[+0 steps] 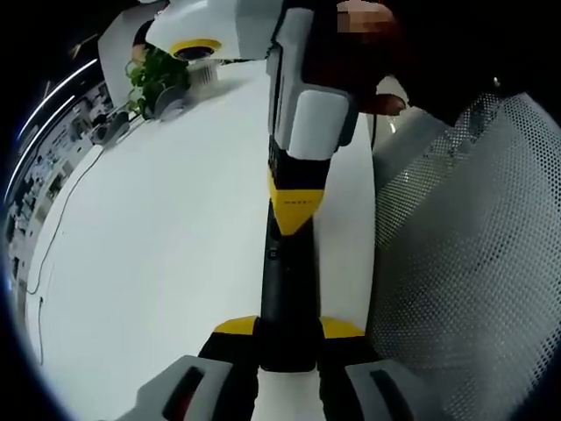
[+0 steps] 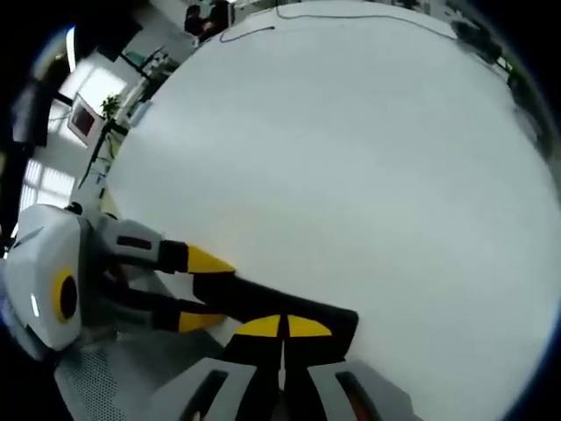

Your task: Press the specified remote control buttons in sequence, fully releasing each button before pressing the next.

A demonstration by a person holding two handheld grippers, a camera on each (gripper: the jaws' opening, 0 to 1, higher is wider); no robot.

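A long black remote control point(image 1: 282, 281) sits between the yellow tips of my left gripper point(image 1: 289, 329), which is shut on its near end and holds it over the white table point(image 1: 166, 228). My right gripper point(image 1: 294, 203) comes down from above, its yellow tips closed together and resting on the remote's top face. In the right gripper view, the right gripper point(image 2: 282, 326) is shut with its tips touching the remote point(image 2: 254, 298). There the left gripper point(image 2: 202, 289) reaches in from the left and clamps the remote's other end. The buttons are hidden.
A potted plant point(image 1: 158, 74) and a thin cable point(image 1: 61, 210) lie at the table's far side. A white mesh chair point(image 1: 473, 246) stands close on the right. A person's hand point(image 1: 381, 96) grips the right gripper's handle. Wide bare tabletop point(image 2: 351, 158) stretches ahead.
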